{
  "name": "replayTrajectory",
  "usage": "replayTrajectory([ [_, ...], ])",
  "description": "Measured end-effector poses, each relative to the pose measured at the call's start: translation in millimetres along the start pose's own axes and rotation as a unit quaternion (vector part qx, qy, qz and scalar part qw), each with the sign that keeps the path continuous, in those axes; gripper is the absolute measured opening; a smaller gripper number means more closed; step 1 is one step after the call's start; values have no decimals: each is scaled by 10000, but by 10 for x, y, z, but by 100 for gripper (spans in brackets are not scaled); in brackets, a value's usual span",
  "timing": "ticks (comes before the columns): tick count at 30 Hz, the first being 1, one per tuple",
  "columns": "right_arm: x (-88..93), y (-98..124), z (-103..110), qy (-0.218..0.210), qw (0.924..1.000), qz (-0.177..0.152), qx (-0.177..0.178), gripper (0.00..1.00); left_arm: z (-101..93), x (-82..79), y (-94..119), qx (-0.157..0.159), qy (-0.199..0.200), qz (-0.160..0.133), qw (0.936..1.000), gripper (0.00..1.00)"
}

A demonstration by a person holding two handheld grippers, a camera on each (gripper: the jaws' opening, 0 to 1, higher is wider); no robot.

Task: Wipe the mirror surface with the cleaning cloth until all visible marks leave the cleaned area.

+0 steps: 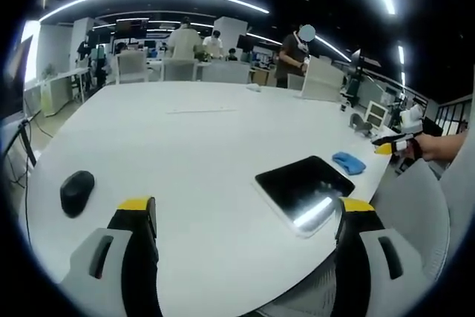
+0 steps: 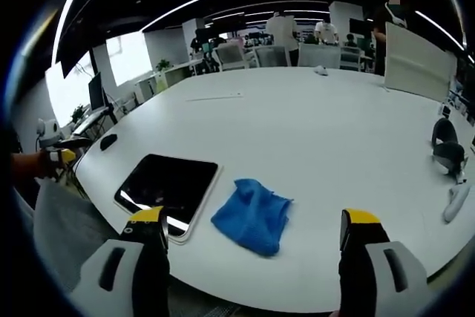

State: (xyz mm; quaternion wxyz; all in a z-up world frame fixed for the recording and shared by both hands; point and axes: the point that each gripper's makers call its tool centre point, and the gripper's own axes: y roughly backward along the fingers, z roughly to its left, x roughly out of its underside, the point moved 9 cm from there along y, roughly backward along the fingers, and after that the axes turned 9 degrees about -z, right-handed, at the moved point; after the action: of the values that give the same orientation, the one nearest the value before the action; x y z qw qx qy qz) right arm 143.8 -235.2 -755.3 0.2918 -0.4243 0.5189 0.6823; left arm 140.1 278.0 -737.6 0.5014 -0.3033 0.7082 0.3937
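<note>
The mirror (image 2: 169, 185) is laid flat near the table (image 2: 326, 139) edge, and the cleaning cloth (image 2: 254, 215) is crumpled just to its right, apart from it. In the left gripper view the mirror (image 1: 304, 185) is seen with the cloth (image 1: 349, 162) beyond its far right corner.

The right gripper (image 2: 252, 229) is held short of the cloth with its jaws spread wide and nothing between them. The left gripper (image 1: 245, 217) is likewise wide and empty, short of the mirror.

The cloth is judged to be soft, light and easily bunched; it should be taken at a raised fold near its middle so that a pad is formed for wiping. The mirror is judged to be stiff, smooth, fragile and liable to slide; it may need steadying at a rim.

No containers are present. A computer mouse (image 1: 76, 191) lies well to the left.
</note>
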Motion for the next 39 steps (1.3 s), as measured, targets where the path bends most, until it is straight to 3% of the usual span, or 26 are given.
replayTrajectory([
  [12,-128,-77,21,61,10000,9,-12,94,27,-28,1,34,52,46,10000,99],
  [16,-183,-144,14,61,9999,-95,22,91,111,-55,-58,97,-144,82,9998,99],
  [19,-222,-176,40,134,9997,-189,95,83,199,-97,-82,-37,-53,37,10000,99],
  [22,-254,-261,58,238,9995,-211,60,79,190,-156,-111,28,-94,-12,10000,99],
  [26,-250,-370,50,307,9995,-103,68,62,186,-143,-113,113,-151,116,9998,99],
  [33,-2,-619,44,329,9985,400,156,36,161,-74,-111,121,-100,135,9998,99],
  [39,177,-753,62,261,9968,750,110,30,134,-28,-51,82,-17,118,9999,99],
])
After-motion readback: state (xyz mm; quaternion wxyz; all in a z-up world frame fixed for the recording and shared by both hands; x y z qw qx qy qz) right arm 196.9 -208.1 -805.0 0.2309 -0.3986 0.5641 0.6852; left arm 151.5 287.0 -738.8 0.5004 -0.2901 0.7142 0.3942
